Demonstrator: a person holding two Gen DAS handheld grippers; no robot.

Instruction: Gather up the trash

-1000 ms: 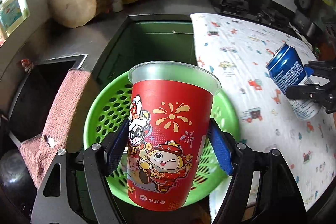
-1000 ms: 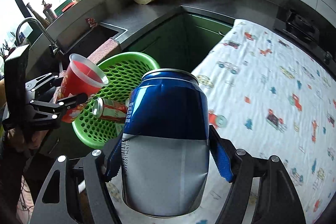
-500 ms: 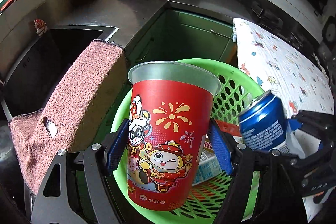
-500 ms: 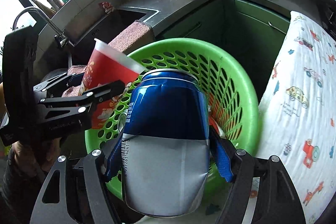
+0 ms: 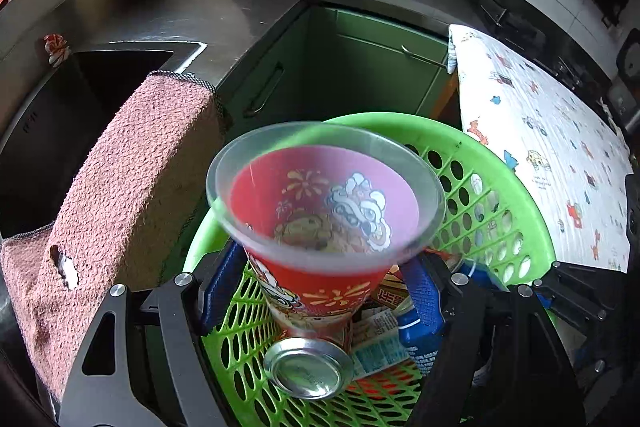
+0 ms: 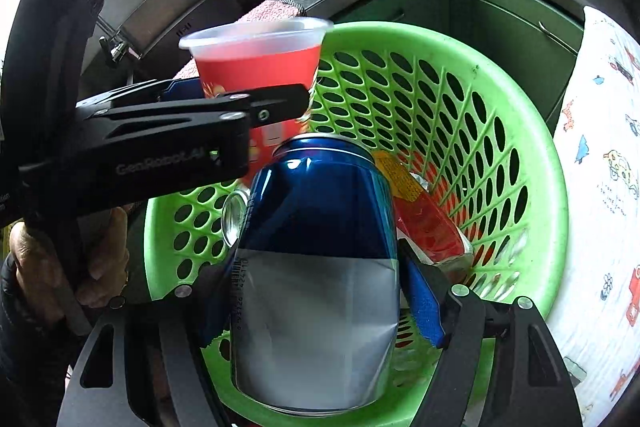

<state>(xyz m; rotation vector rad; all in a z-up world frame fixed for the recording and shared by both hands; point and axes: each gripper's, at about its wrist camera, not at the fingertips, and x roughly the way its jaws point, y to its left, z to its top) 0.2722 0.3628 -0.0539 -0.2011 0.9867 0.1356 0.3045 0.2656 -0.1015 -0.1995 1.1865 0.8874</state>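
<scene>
A red paper cup (image 5: 324,227) and a dented blue-and-silver can (image 6: 320,267) hang over the green perforated basket (image 6: 520,155), each clamped between blue pads: the cup in the left gripper (image 5: 320,291), the can in the right gripper (image 6: 320,303). Neither piece is dropped yet. Beneath them the basket already holds a silver-topped can (image 5: 308,373) and a red snack wrapper (image 6: 432,227), along with other packaging too jumbled to name. The collection looks well advanced, with both releases the step left here. The basket sits between a pink towel (image 5: 120,195) draped by the sink and a cartoon-print cloth (image 5: 560,155); no trash shows on the part of the cloth in view.
</scene>
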